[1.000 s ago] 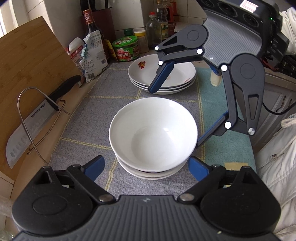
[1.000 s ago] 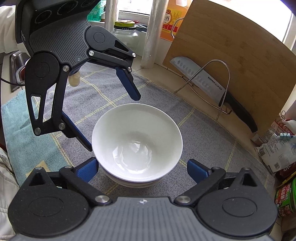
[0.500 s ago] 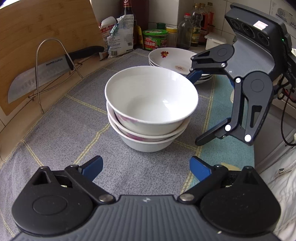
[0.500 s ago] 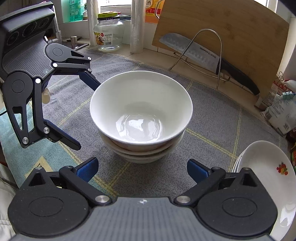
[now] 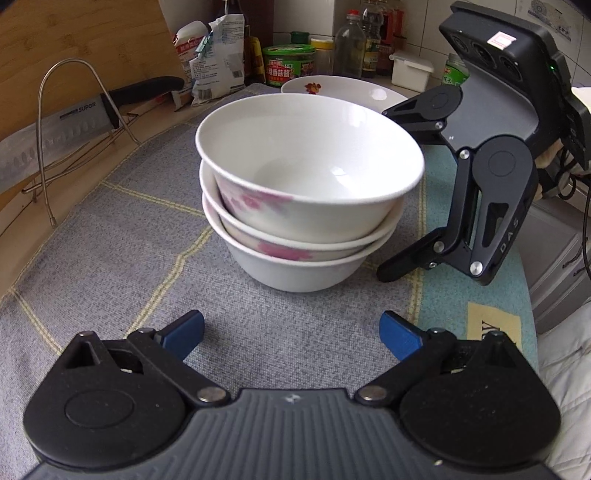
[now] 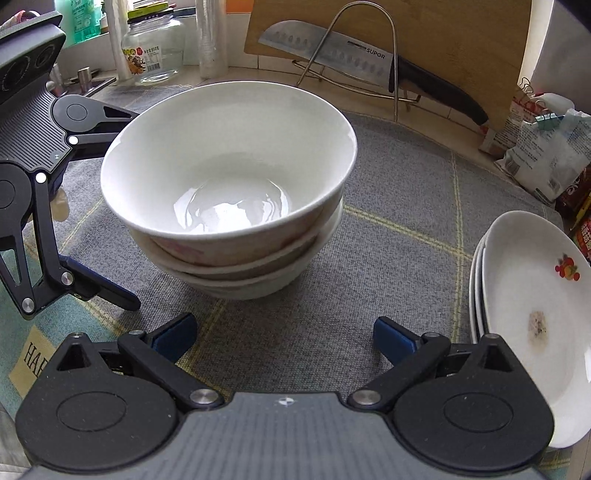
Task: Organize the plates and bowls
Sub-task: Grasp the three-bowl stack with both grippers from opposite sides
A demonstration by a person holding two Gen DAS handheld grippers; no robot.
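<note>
Three white bowls with pink flowers are stacked (image 5: 303, 206) on the grey mat (image 5: 110, 258); the stack also shows in the right wrist view (image 6: 229, 199). A stack of white plates (image 6: 532, 306) with a fruit print lies beside it, and behind the bowls in the left wrist view (image 5: 343, 88). My left gripper (image 5: 291, 334) is open and empty, low in front of the bowls. My right gripper (image 6: 284, 334) is open and empty, low on the opposite side. Each gripper appears in the other's view, its jaws spread on either side of the stack without touching it.
A cleaver (image 5: 55, 129) rests on a wire stand (image 5: 74, 122) against a wooden cutting board (image 5: 74, 33). Food bags (image 5: 218, 70), jars and bottles (image 5: 347, 48) stand along the back wall. A glass jar (image 6: 153, 51) stands by the window. A teal mat (image 5: 476, 295) lies beside the grey one.
Both grippers have dropped from above the bowls to mat level and closed in on the stack from opposite sides. Both stayed open. The bowls have not moved.
</note>
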